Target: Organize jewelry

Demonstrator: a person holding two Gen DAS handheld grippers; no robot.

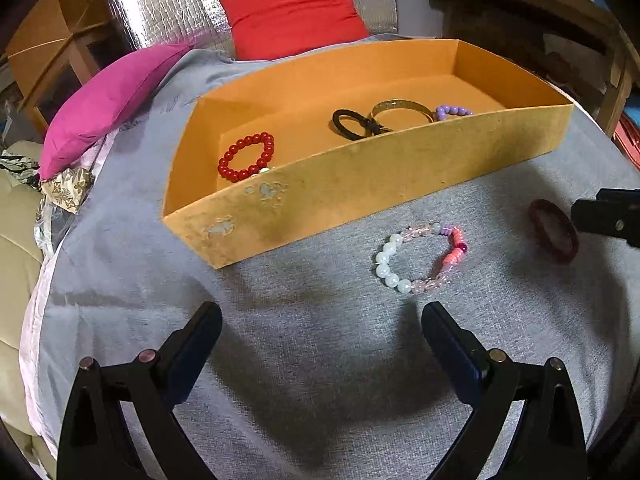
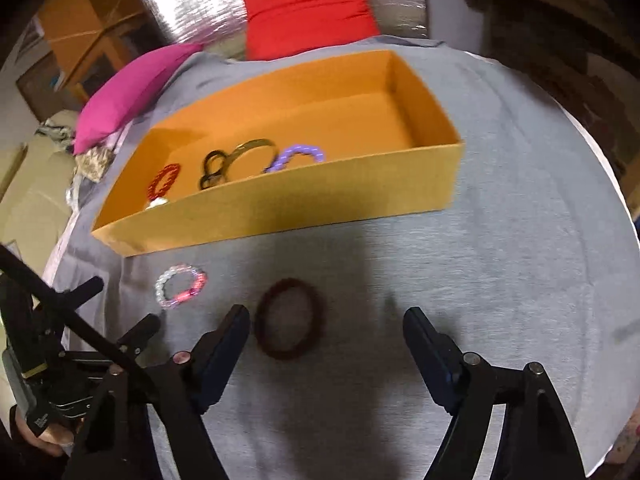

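Note:
An orange box (image 1: 360,184) (image 2: 320,196) stands on the grey cloth. Inside it lie a red bead bracelet (image 1: 245,157) (image 2: 163,180), a black ring (image 1: 354,124) (image 2: 214,170), a gold bangle (image 1: 402,109) (image 2: 256,146) and a purple bead bracelet (image 1: 454,111) (image 2: 298,156). In front of the box lie a white-and-pink bead bracelet (image 1: 420,258) (image 2: 180,286) and a dark red hair band (image 1: 554,230) (image 2: 289,324). My left gripper (image 1: 322,320) is open and empty, just short of the white-and-pink bracelet. My right gripper (image 2: 326,320) is open and empty, with the dark red band just past its left finger.
A pink cushion (image 1: 108,100) (image 2: 132,88) and a red cushion (image 1: 294,12) (image 2: 310,12) lie behind the box. Wooden furniture (image 1: 560,32) stands at the back right. The cloth's edge (image 2: 616,200) curves down at the right. The right gripper's tip (image 1: 604,216) shows beside the band.

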